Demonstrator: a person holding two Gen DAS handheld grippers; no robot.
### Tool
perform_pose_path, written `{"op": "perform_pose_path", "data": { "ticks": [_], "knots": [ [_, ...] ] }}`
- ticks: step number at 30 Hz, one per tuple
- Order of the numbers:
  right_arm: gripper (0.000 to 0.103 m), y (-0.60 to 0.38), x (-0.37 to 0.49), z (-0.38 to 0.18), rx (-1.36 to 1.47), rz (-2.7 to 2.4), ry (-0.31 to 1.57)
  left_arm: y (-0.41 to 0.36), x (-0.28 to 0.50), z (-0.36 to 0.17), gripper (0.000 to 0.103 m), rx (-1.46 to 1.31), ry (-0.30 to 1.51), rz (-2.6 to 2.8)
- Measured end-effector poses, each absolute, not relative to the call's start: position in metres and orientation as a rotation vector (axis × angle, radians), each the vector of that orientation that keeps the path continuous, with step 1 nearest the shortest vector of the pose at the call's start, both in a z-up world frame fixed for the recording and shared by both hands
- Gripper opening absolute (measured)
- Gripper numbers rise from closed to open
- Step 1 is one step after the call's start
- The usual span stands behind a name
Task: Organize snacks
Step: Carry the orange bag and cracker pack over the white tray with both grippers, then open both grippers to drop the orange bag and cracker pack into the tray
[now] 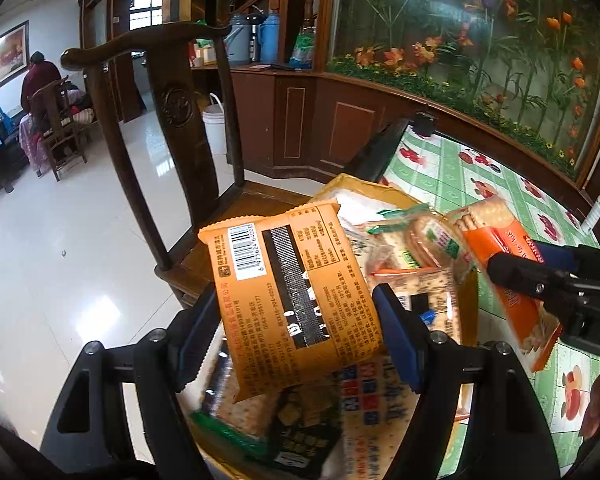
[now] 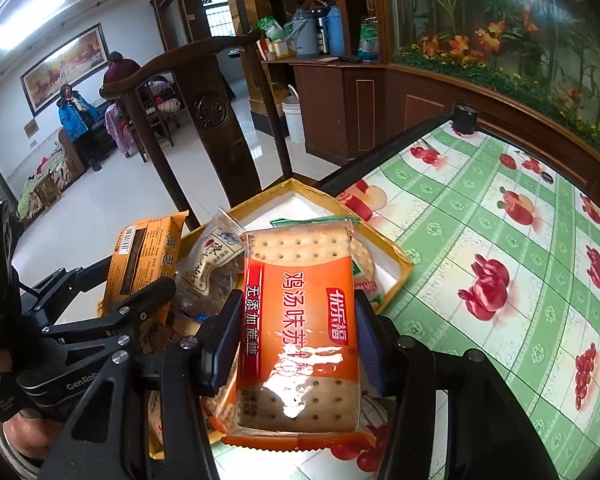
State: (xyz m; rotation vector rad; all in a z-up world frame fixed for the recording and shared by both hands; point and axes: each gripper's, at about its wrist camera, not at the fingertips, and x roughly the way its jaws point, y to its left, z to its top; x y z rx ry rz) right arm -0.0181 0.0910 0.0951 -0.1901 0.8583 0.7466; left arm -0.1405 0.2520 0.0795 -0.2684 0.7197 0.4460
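A flat orange snack packet with a barcode and black stripe on its back [image 1: 292,300] is pinched between the blue pads of the left gripper [image 1: 296,336], held tilted above a shallow yellow-rimmed cardboard box [image 1: 364,186]. In the right wrist view the same packet [image 2: 140,256] is seen edge-on at the left side of the box [image 2: 300,190], clamped by the left gripper [image 2: 140,300].

An orange-and-clear cracker packet with red Chinese lettering [image 2: 300,336] is gripped lengthways between the blue pads of the right gripper [image 2: 296,352], its square perforated crackers visible at both ends. It is held over the near right corner of the box. In the left wrist view this packet [image 1: 500,248] is seen at the right, clasped by the right gripper [image 1: 536,284].

Inside the box several other snacks are piled: a clear packet of round biscuits with a green label [image 1: 428,240], a clear bag with a blue-and-white label [image 2: 216,256], and a dark packet [image 1: 304,432] lying near the bottom of the left wrist view.

The box is seen resting beside a green-and-white checked tablecloth printed with red fruit [image 2: 500,264]. A dark carved wooden chair [image 1: 180,120] stands just behind the box.
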Motion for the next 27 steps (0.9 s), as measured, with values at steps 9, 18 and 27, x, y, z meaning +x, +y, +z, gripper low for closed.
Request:
{"op": "perform_pose_path", "data": {
  "ticks": [9,18,27],
  "knots": [
    [0.052,0.125,-0.010,0.092,-0.243,0.776,0.874,0.255,-0.147,0.073,0.076,-0.277,0.740,0.431],
    [0.052,0.158,0.002,0.069,-0.342,0.760,0.910,0.260,-0.146,0.062,0.076,-0.295,0.766,0.423],
    [0.059,0.155,-0.001,0.066,-0.331,0.756,0.918,0.254,-0.145,0.060,0.077,-0.283,0.763,0.417]
  ]
}}
